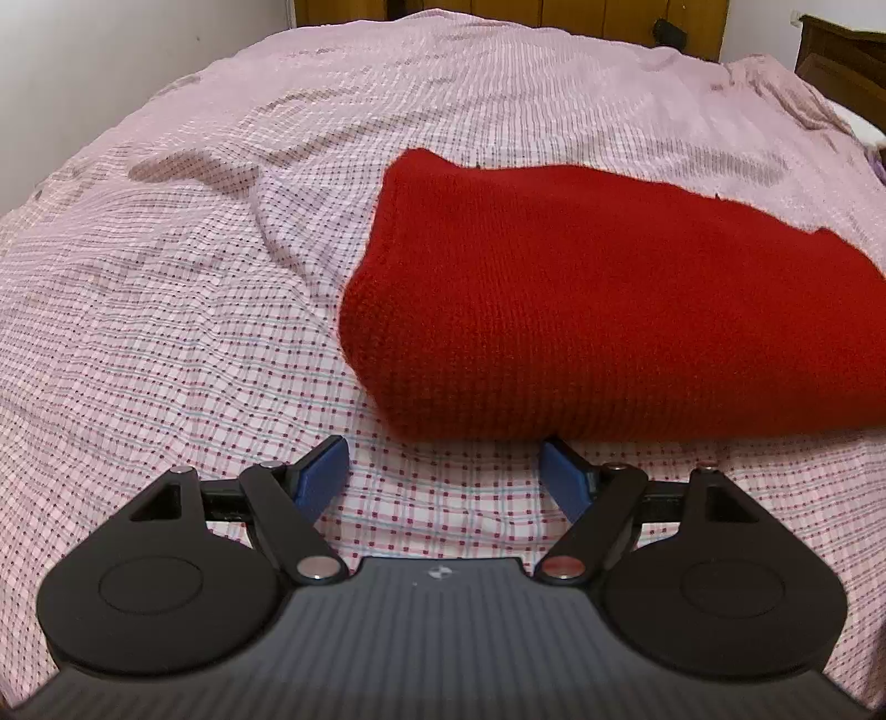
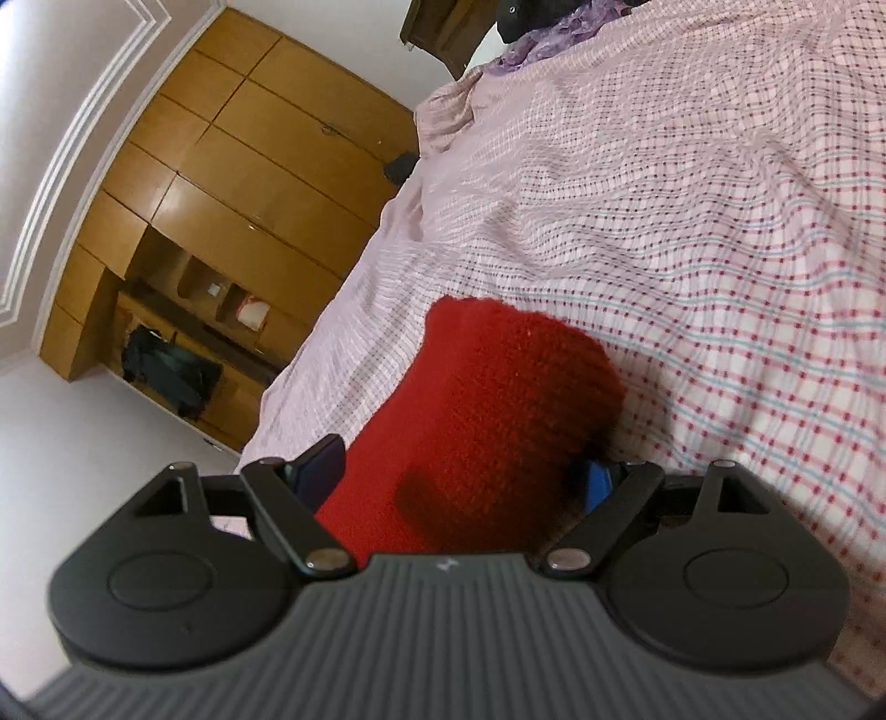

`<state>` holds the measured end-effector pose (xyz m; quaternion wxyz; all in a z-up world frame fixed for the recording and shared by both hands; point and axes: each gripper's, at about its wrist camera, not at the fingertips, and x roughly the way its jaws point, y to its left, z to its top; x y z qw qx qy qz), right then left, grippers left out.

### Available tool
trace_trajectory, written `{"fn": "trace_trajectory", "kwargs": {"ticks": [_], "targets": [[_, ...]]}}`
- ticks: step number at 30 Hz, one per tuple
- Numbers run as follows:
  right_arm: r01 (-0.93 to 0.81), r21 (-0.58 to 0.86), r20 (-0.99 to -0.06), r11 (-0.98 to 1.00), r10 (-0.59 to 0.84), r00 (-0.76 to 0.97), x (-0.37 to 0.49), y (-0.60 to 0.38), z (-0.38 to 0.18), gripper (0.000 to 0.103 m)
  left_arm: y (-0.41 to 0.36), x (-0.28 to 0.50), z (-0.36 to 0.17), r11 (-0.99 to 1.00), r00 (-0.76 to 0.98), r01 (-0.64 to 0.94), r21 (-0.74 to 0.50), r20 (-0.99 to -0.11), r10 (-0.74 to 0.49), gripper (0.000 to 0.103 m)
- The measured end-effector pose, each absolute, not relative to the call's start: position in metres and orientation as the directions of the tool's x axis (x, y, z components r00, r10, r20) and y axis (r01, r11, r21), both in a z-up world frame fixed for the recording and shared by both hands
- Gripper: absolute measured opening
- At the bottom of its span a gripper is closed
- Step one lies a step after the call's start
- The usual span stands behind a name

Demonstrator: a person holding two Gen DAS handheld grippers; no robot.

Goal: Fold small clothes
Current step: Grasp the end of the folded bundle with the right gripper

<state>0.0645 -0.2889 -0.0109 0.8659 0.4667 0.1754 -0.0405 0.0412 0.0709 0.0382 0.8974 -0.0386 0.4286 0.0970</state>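
Black two-finger left gripper point(image 1: 444, 471) sat lowest and closest, jaws spread wide, blue pads point(image 1: 322, 469) apart and holding nothing; its right pad tip lay just at the near edge of the garment.

Pink-and-white checked cotton bedsheet point(image 1: 166, 332) covered the whole bed, rumpled into soft creases left of centre.

Tall honey-brown wooden wardrobe point(image 2: 249, 160) stood against the far wall, open shelves low down with a dark bag point(image 2: 171, 371) in them.

Thick red knitted garment point(image 1: 609, 299), folded into a rounded bundle, rested on the sheet right of centre, directly ahead of the left gripper.

Black right gripper point(image 2: 459, 476) was tilted sideways, jaws parted around a fold of the red knit; whether the pads actually pinched it, I could not tell.

Crumpled purple cloth point(image 2: 554, 27) lay at the bed's far corner.
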Motion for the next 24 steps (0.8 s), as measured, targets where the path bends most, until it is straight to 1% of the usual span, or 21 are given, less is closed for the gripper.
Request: {"fn": "trace_trajectory", "kwargs": {"ticks": [2, 3, 4, 5, 7, 9, 10, 14, 24], "targets": [[0.25, 0.788, -0.35, 0.563, 0.076, 0.934, 0.068, -0.289, -0.011, 0.079, 0.073, 0.039, 0.041, 0.978, 0.621, -0.21, 0.004, -0.772, 0.136, 0.081], [0.26, 0.785, -0.359, 0.562, 0.071, 0.931, 0.07, -0.289, -0.012, 0.073, 0.074, 0.037, 0.043, 0.977, 0.625, -0.212, 0.002, -0.769, 0.137, 0.081], [0.269, 0.786, -0.366, 0.557, 0.068, 0.928, 0.071, -0.291, -0.012, 0.063, 0.075, 0.036, 0.045, 0.977, 0.629, -0.214, 0.001, -0.765, 0.139, 0.081], [0.278, 0.787, -0.374, 0.551, 0.067, 0.925, 0.073, -0.293, -0.014, 0.058, 0.076, 0.034, 0.047, 0.977, 0.633, -0.215, 0.0, -0.761, 0.14, 0.081], [0.274, 0.8, -0.373, 0.534, 0.084, 0.924, 0.073, -0.298, -0.016, 0.045, 0.08, 0.031, 0.052, 0.975, 0.644, -0.221, -0.005, -0.752, 0.143, 0.081], [0.252, 0.808, -0.36, 0.532, 0.108, 0.927, 0.073, -0.301, -0.015, 0.039, 0.083, 0.029, 0.056, 0.974, 0.654, -0.228, -0.01, -0.742, 0.146, 0.081], [0.243, 0.808, -0.355, 0.537, 0.115, 0.928, 0.073, -0.302, -0.013, 0.037, 0.084, 0.028, 0.057, 0.973, 0.658, -0.232, -0.01, -0.738, 0.149, 0.081], [0.203, 0.79, -0.335, 0.579, 0.13, 0.933, 0.073, -0.299, 0.002, 0.035, 0.089, 0.026, 0.061, 0.97, 0.666, -0.242, -0.013, -0.73, 0.156, 0.081], [0.107, 0.64, -0.32, 0.761, 0.137, 0.937, 0.078, -0.277, 0.045, 0.034, 0.1, 0.032, 0.068, 0.966, 0.678, -0.257, 0.0, -0.713, 0.18, 0.081]]}}
